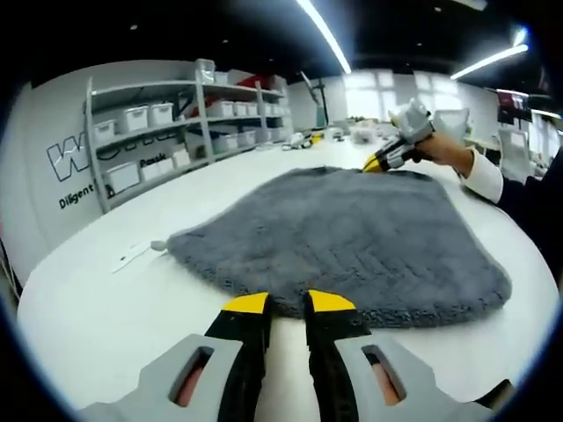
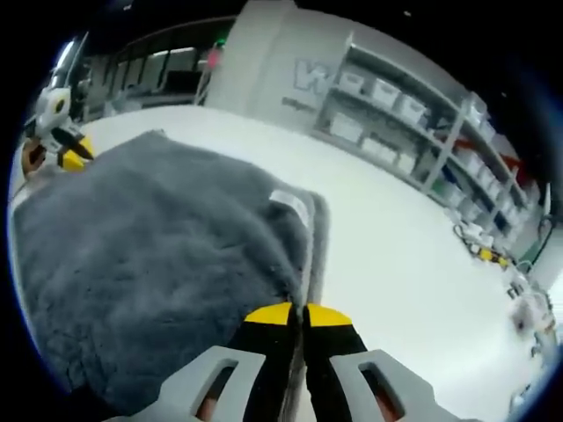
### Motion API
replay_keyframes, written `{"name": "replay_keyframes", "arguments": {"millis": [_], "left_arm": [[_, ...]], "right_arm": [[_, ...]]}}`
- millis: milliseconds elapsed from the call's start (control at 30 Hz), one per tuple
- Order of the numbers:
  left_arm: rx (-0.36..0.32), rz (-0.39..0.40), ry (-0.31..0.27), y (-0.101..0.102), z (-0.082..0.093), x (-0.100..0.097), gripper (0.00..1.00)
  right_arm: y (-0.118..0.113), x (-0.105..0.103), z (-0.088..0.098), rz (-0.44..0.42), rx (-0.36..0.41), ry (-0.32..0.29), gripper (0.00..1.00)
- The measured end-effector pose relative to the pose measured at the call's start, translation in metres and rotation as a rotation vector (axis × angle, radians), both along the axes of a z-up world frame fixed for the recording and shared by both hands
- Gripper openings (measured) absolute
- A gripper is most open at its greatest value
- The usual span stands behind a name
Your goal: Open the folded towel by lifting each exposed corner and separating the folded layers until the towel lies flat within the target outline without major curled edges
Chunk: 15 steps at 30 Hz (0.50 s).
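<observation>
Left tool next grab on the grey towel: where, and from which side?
Judging from the left gripper view, take the near hem of the grey towel right ahead of the left tool, coming in low along the white table. That edge looks thick and rolled, so there is a lip to pinch. The right tool sits shut at the far edge.

Each gripper has two black jaws capped with yellow tips, rising from light grey housings with oval cut-outs: the left gripper (image 1: 288, 305) and the right gripper (image 2: 297, 314). At two o'clock in the left gripper view, the person's hand (image 1: 444, 151) emerges from a white cuff (image 1: 485, 176) under a dark sleeve (image 1: 534, 200).
</observation>
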<state>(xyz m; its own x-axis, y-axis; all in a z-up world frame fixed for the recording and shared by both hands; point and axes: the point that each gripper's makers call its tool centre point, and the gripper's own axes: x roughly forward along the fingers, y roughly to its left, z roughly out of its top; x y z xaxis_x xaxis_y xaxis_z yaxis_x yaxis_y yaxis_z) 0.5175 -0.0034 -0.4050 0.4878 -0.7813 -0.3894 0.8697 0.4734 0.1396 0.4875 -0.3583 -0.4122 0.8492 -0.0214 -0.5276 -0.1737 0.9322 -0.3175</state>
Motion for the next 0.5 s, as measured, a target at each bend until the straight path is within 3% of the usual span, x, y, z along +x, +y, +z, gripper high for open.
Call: {"name": "replay_keyframes", "arguments": {"millis": [200, 367, 500], "left_arm": [[0.007, 0.007, -0.024, -0.009, 0.001, 0.000, 0.15], [0.002, 0.015, -0.020, -0.009, 0.000, -0.001, 0.15], [-0.004, 0.018, -0.016, -0.008, 0.000, -0.003, 0.15]], "right_arm": [[-0.004, 0.001, 0.003, 0.002, -0.012, -0.019, 0.00], [-0.001, 0.003, 0.010, -0.002, 0.210, -0.073, 0.00], [0.000, 0.004, 0.014, 0.005, 0.260, -0.100, 0.02]]}}
